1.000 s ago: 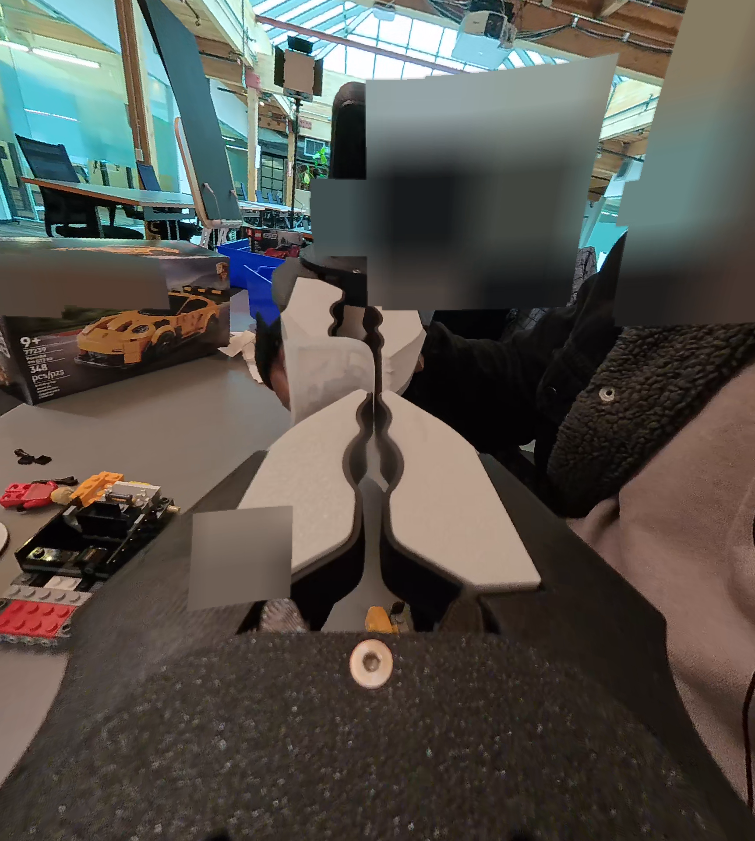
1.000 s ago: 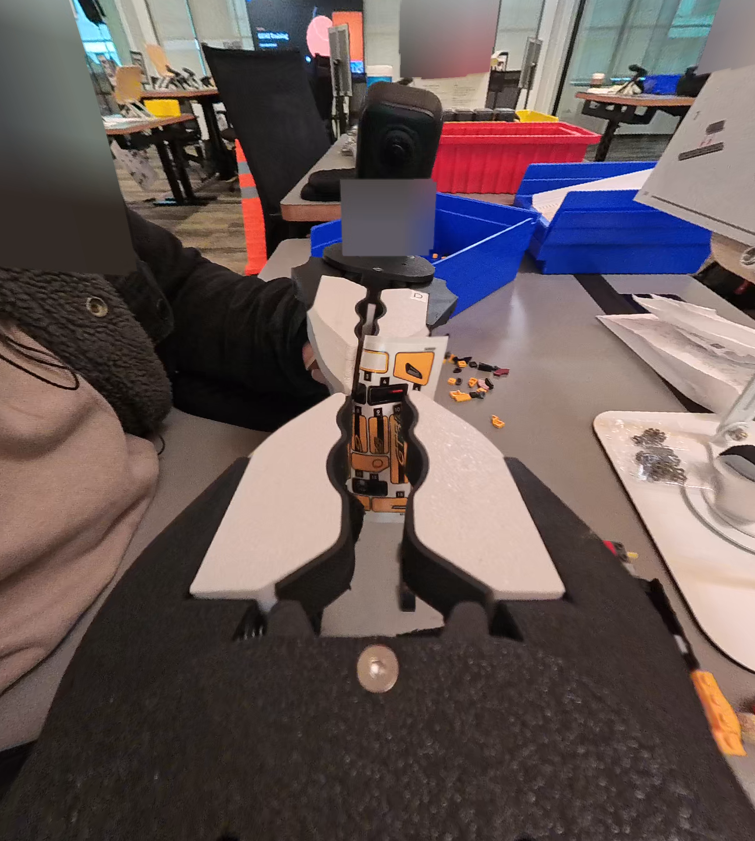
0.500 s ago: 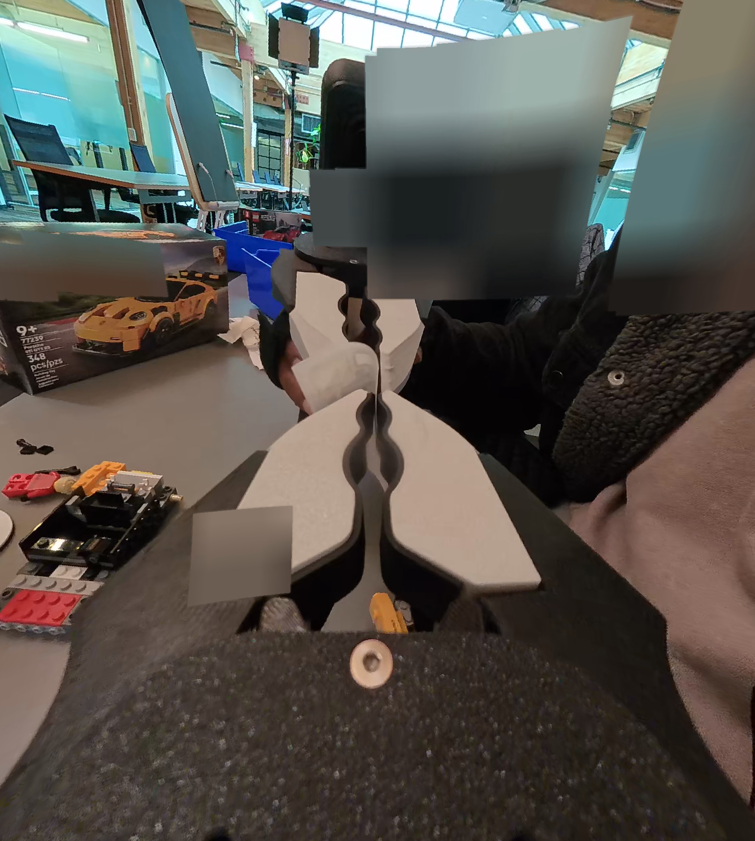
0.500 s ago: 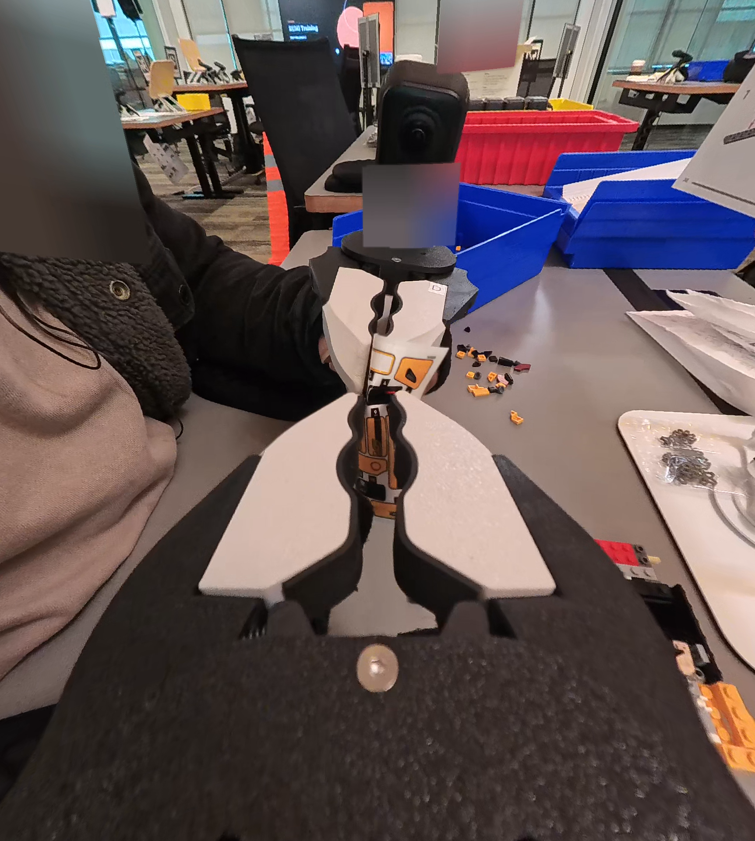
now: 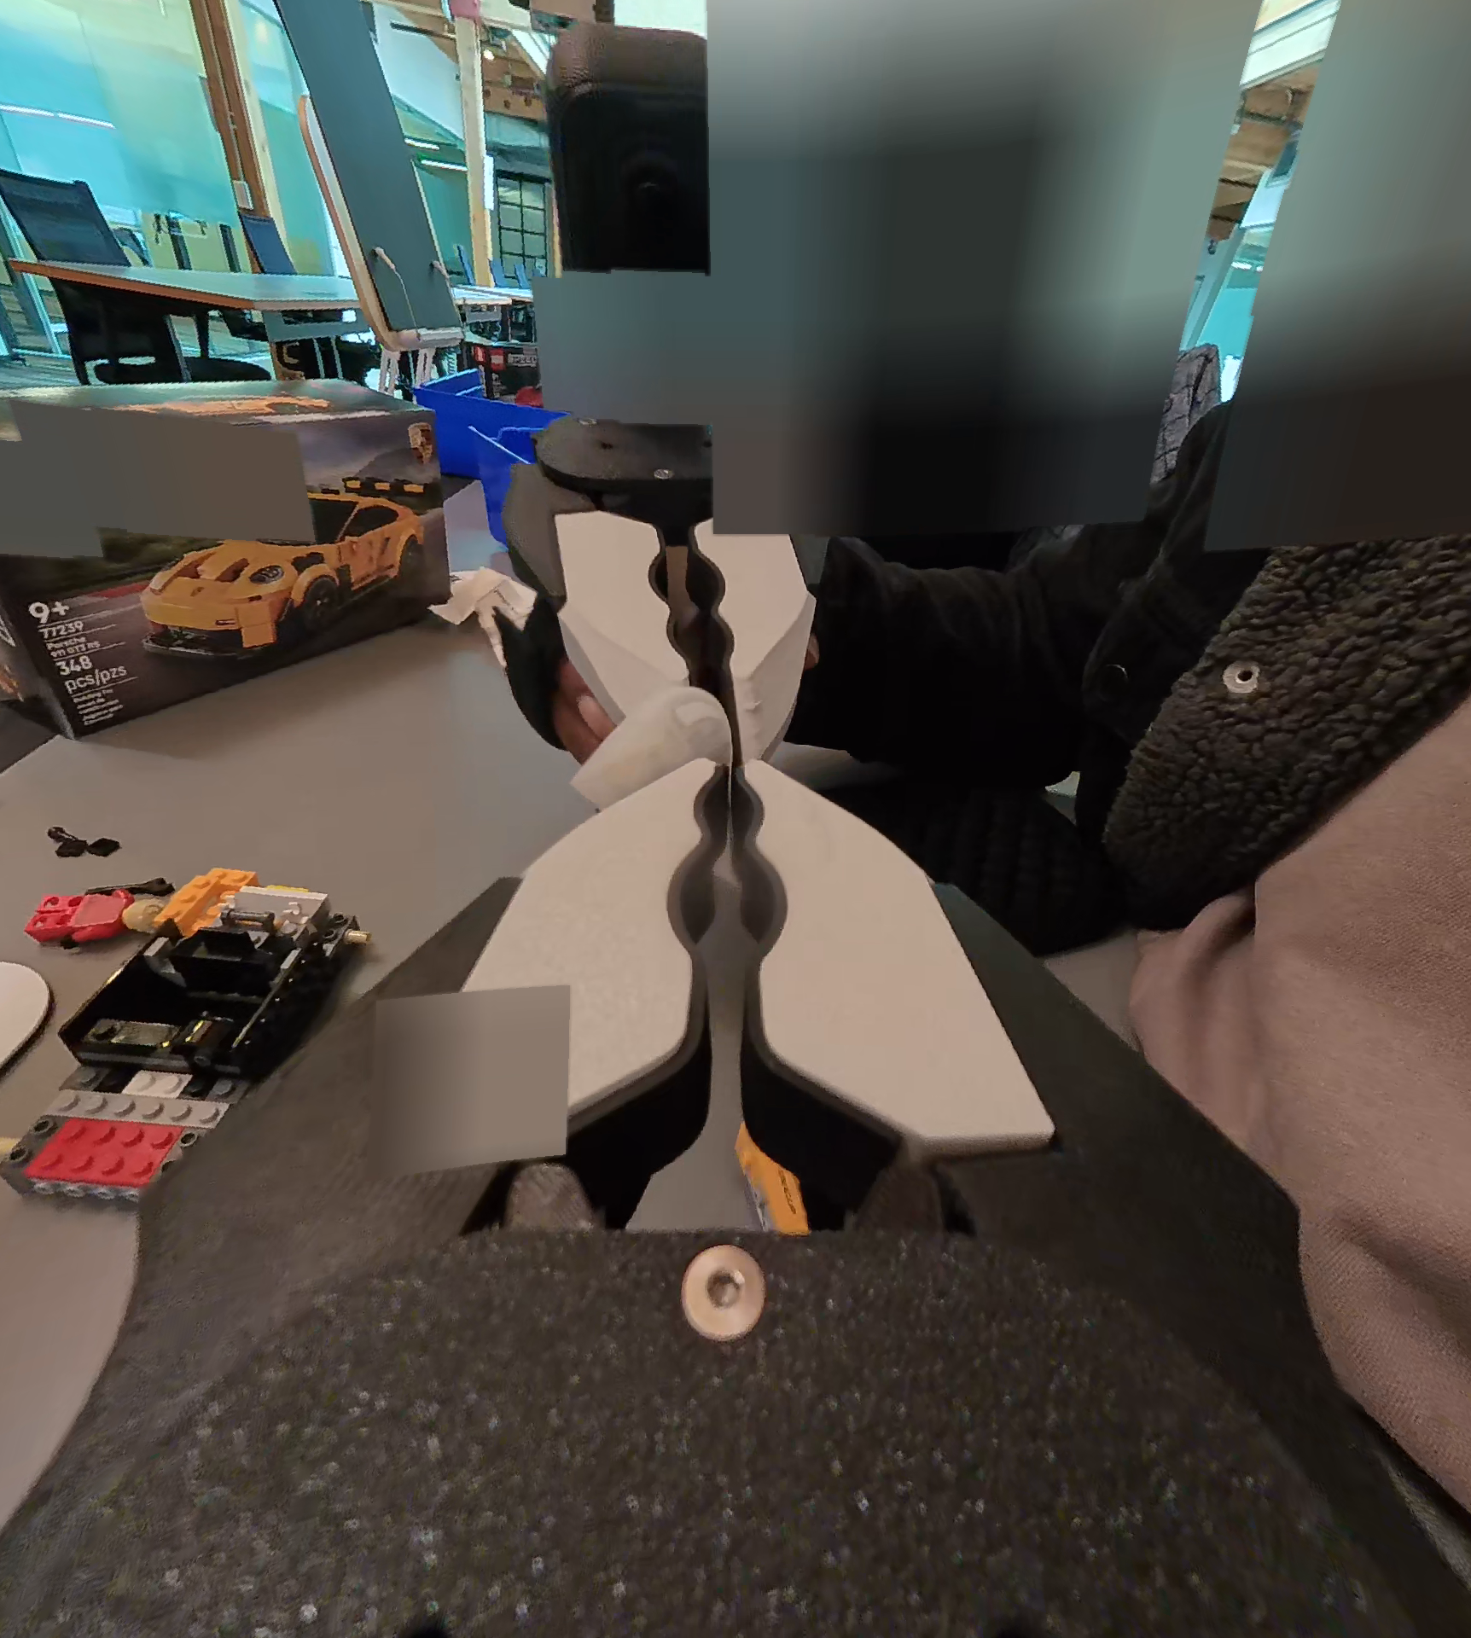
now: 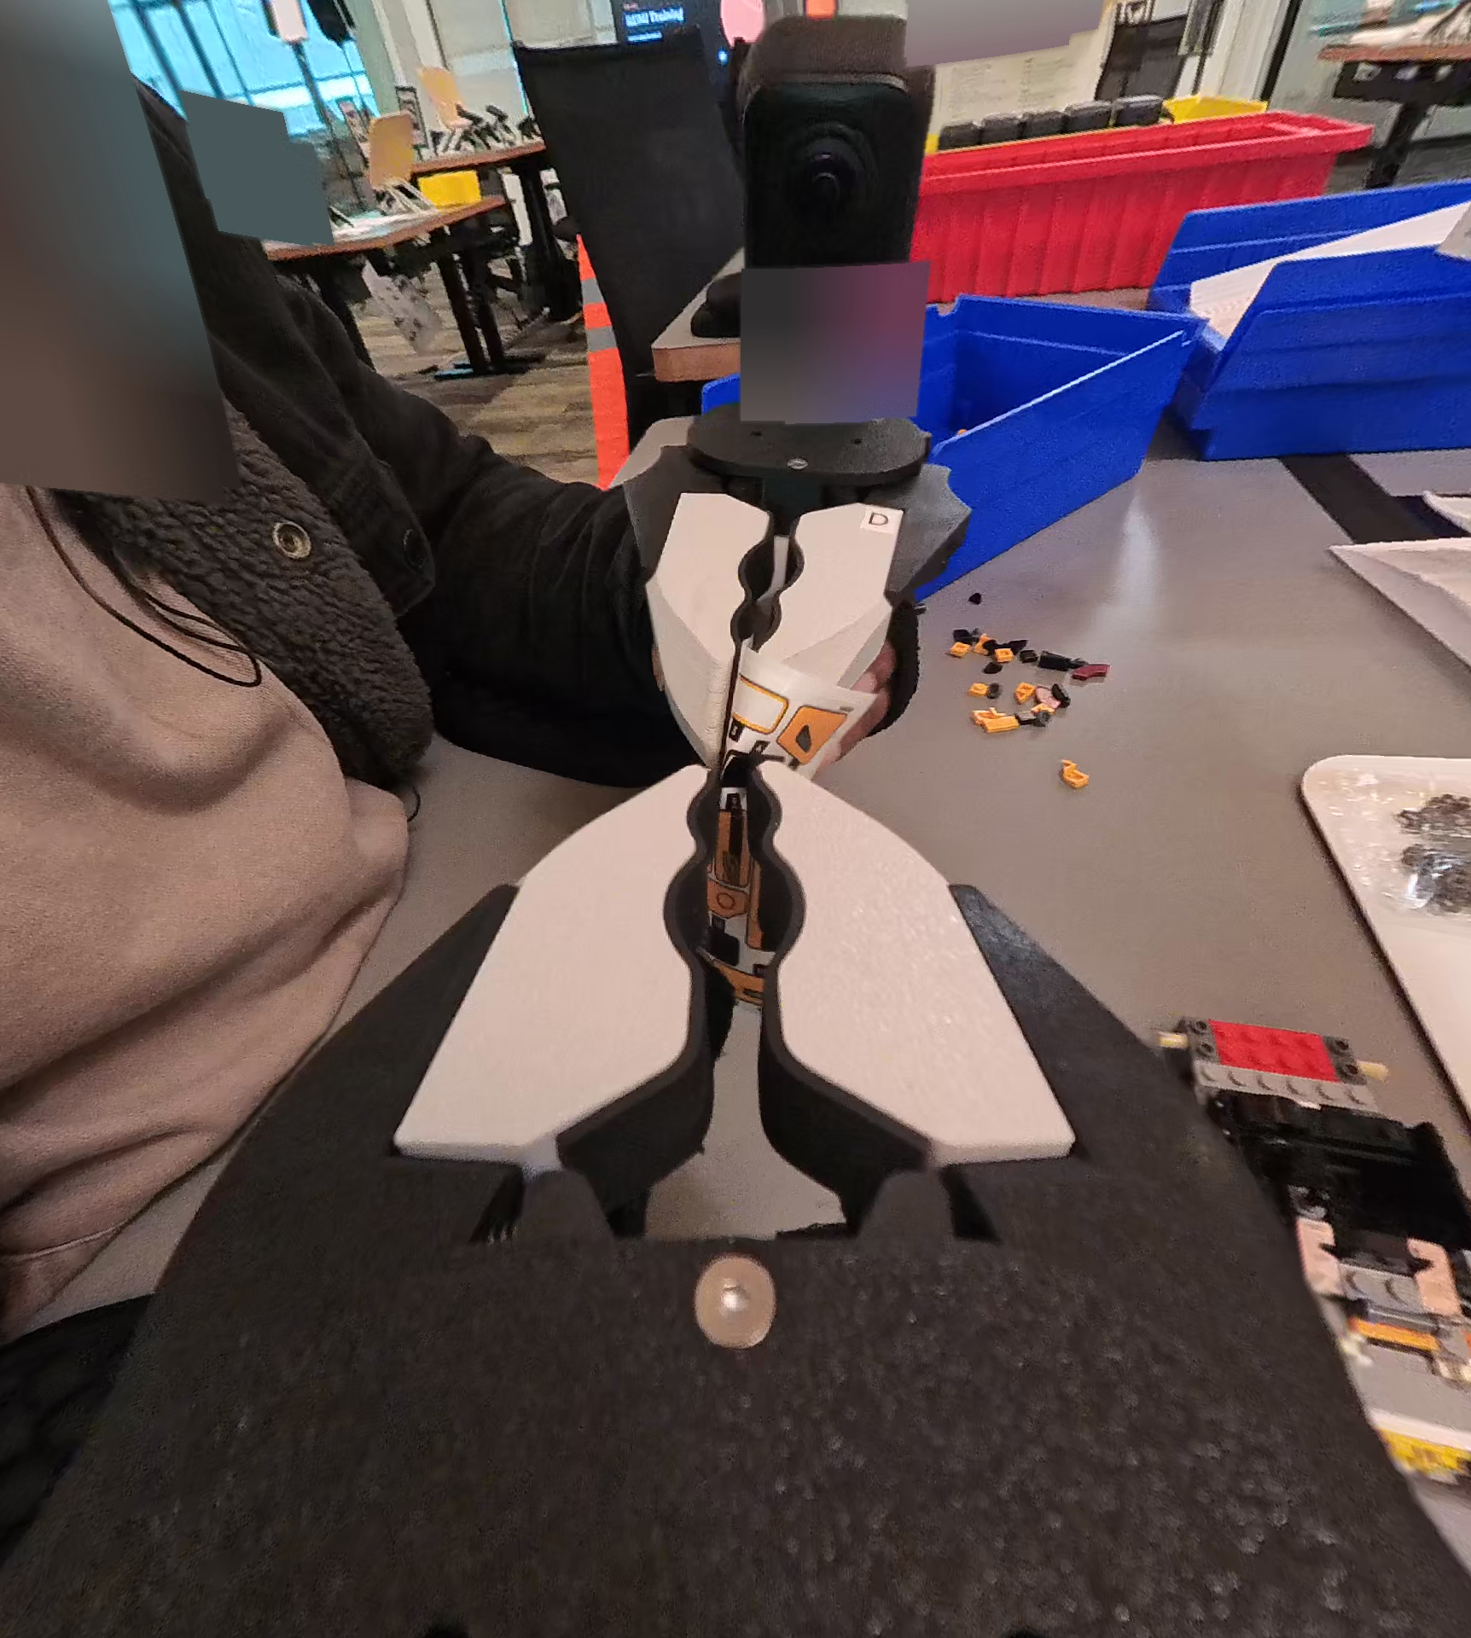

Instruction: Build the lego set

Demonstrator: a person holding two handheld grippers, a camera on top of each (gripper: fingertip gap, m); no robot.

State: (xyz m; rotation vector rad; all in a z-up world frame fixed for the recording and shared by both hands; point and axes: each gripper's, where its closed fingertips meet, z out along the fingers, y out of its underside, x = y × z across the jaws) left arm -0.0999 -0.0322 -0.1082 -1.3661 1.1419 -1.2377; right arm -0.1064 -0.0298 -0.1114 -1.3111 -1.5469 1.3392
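My two grippers face each other tip to tip above the grey table and both pinch one sticker sheet. In the right wrist view the right gripper [image 6: 736,780] is shut on the sticker sheet [image 6: 790,718], whose orange and black stickers show through its finger gap. The left gripper [image 6: 727,709] opposite grips the sheet's far end. In the left wrist view the left gripper [image 5: 727,780] is shut on the sheet, whose white back [image 5: 661,736] curls leftward, with the right gripper [image 5: 719,709] beyond. The partly built black, grey and red car chassis [image 5: 209,984] [image 6: 1352,1188] lies on the table.
The set's box [image 5: 209,603] stands at the back. Small loose orange and black pieces [image 6: 1016,691] lie on the table. Blue bins [image 6: 1069,381], a red bin [image 6: 1113,195], a white stand base [image 6: 1423,886] and paper bags [image 6: 1468,576] are nearby. A person's torso [image 6: 138,798] is close alongside. Less than 4 cm separates the two grippers' tips.
The two grippers have drawn closer, tips now almost touching. The sheet between them has curled and bunched up. The right gripper's fingers have closed tighter on it.
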